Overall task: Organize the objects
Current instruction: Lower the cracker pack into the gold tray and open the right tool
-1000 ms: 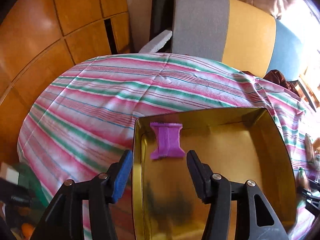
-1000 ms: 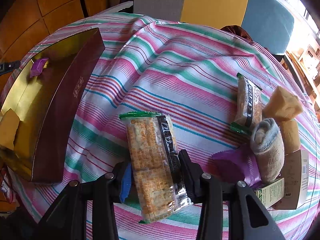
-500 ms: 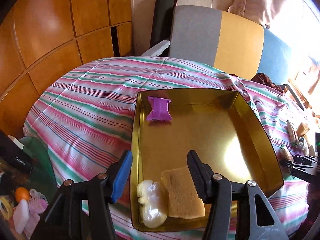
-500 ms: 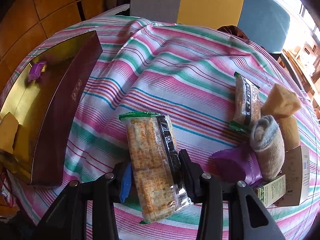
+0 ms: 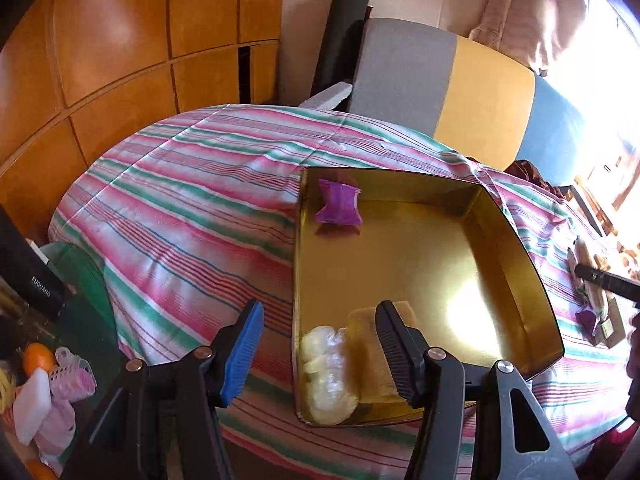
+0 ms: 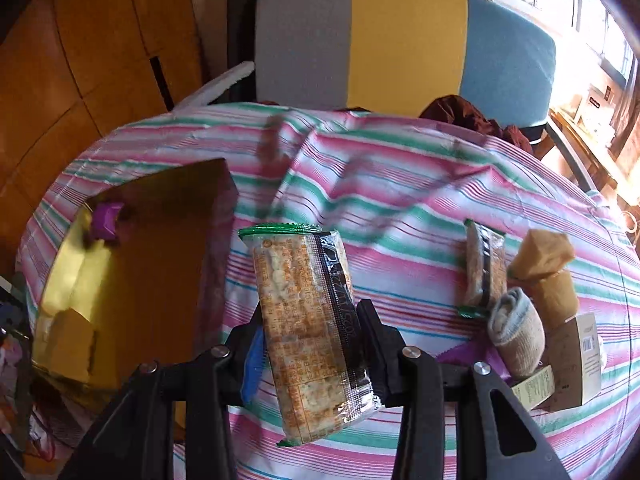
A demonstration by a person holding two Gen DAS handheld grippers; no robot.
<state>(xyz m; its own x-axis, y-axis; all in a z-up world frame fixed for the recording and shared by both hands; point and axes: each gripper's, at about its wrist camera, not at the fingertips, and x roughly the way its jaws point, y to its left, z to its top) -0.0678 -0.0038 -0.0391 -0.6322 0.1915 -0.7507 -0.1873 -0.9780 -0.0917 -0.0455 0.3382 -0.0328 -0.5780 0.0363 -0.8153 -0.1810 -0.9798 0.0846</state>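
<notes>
Right tool (image 6: 310,344) is clenched on the clear-wrapped cracker packet (image 6: 310,328), carrying step, and next it must reach the golden rectangular tin (image 6: 132,280) at the tabletop's left edge, while left tool (image 5: 318,350) hangs released.

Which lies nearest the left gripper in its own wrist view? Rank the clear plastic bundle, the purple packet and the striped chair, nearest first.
From the left gripper:
1. Clear plastic bundle, between the fingers, in the gold tin's near left corner.
2. Purple packet, in the tin's far left corner.
3. Striped chair, beyond the table's far edge.
</notes>
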